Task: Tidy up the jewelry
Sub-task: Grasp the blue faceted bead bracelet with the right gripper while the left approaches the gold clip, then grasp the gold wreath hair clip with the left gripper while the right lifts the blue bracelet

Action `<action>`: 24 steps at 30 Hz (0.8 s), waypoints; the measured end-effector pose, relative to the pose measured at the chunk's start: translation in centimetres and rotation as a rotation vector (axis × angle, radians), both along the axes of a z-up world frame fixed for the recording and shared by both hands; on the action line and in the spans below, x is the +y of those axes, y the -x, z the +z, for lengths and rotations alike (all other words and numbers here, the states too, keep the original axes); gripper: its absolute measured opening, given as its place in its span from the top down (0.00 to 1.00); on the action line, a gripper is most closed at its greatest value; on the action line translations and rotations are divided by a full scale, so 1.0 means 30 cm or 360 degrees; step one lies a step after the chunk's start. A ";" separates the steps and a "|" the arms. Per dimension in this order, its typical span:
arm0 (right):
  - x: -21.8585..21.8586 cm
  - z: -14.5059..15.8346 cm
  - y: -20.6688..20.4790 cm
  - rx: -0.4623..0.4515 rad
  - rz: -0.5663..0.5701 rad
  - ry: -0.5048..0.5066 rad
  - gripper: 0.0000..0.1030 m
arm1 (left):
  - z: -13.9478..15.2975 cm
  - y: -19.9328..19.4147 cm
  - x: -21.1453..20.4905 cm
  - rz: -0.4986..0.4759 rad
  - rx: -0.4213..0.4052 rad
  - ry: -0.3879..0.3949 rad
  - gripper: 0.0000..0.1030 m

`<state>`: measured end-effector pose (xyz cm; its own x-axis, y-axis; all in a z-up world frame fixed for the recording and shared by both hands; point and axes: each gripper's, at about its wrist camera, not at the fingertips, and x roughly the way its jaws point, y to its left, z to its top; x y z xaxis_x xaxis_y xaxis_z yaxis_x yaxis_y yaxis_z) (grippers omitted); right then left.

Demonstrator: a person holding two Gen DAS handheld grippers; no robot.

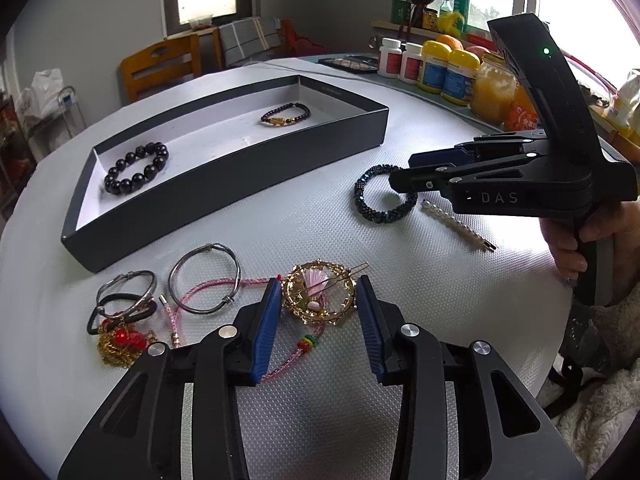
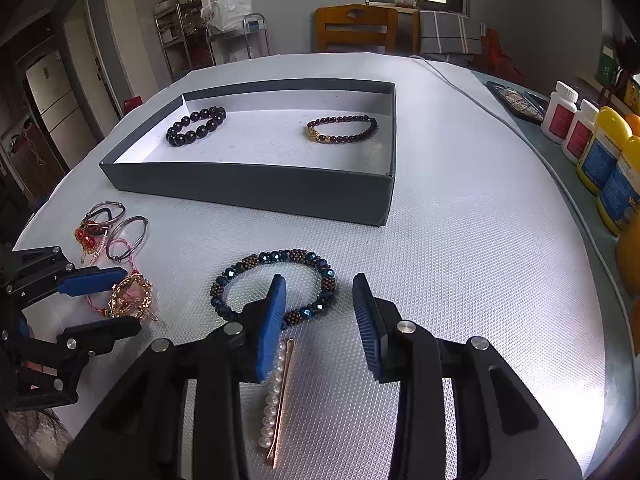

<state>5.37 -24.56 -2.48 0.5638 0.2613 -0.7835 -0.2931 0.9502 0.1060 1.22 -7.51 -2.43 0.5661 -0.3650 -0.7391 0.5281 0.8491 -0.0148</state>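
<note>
A dark grey box [image 1: 224, 188] [image 2: 256, 190] holds a black bead bracelet [image 1: 136, 168] [image 2: 196, 125] and a dark red bead bracelet [image 1: 286, 114] [image 2: 342, 129]. My left gripper [image 1: 318, 292] [image 2: 102, 300] is open, its fingers either side of a gold hoop piece with a pink tassel [image 1: 318, 294] [image 2: 130, 294]. My right gripper [image 2: 320, 292] [image 1: 404, 178] is open and empty, its left finger over the near side of a blue beaded bracelet [image 2: 272, 286] [image 1: 380, 196]. A pearl hair clip [image 2: 276, 396] [image 1: 458, 220] lies below it.
Silver bangles [image 1: 204, 278] [image 2: 128, 236], a pink cord [image 1: 188, 300], a black hair tie and a red-and-gold chain [image 1: 120, 340] lie on the white mat at the left. Bottles and jars [image 1: 440, 68] [image 2: 592, 140] line the right edge. A wooden chair [image 2: 352, 28] stands behind the table.
</note>
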 end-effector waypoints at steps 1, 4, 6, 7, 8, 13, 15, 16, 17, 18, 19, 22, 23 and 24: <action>0.002 0.000 0.000 -0.0002 -0.0002 0.0012 0.72 | 0.000 -0.001 0.002 0.0001 0.0002 0.0005 0.61; 0.009 0.000 -0.002 -0.0006 -0.0006 0.0046 0.83 | 0.001 -0.002 0.006 -0.0002 0.0007 0.0022 0.61; 0.011 0.000 -0.003 -0.0005 0.0006 0.0047 0.93 | 0.001 -0.004 0.010 0.0000 0.0011 0.0032 0.61; 0.012 0.000 -0.004 -0.0004 0.0006 0.0045 0.93 | 0.002 -0.004 0.011 0.0002 0.0009 0.0037 0.61; 0.011 0.000 -0.004 -0.0005 0.0004 0.0044 0.93 | 0.003 -0.003 0.012 0.0003 0.0007 0.0043 0.61; 0.007 0.041 0.007 -0.0078 0.0006 0.0007 0.93 | 0.022 0.003 0.018 0.0001 -0.0021 0.0053 0.61; 0.005 0.066 0.011 -0.0108 0.0013 -0.0017 0.93 | 0.037 0.005 0.025 0.0004 -0.0036 0.0061 0.61; 0.005 0.079 0.012 -0.0127 0.0017 -0.0021 0.93 | 0.044 0.006 0.029 0.0007 -0.0045 0.0066 0.61; 0.006 0.091 0.014 -0.0145 0.0023 -0.0024 0.93 | 0.052 0.005 0.032 0.0011 -0.0053 0.0069 0.61; 0.007 0.104 0.014 -0.0160 0.0026 -0.0028 0.93 | 0.060 0.002 0.037 0.0017 -0.0062 0.0073 0.61; 0.009 0.116 0.013 -0.0170 0.0030 -0.0030 0.93 | 0.068 -0.002 0.041 0.0023 -0.0067 0.0077 0.61; 0.017 0.152 0.006 -0.0207 0.0048 -0.0028 0.93 | 0.098 -0.014 0.061 0.0046 -0.0089 0.0094 0.61; 0.021 0.164 0.002 -0.0220 0.0054 -0.0027 0.93 | 0.109 -0.017 0.068 0.0056 -0.0099 0.0099 0.61; 0.025 0.177 -0.003 -0.0233 0.0059 -0.0027 0.93 | 0.120 -0.022 0.074 0.0067 -0.0111 0.0101 0.61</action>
<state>5.48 -23.81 2.83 0.6611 0.2968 -0.6891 -0.3415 0.9368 0.0758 1.87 -5.28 1.18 0.6312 -0.3846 -0.6736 0.4936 0.8690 -0.0336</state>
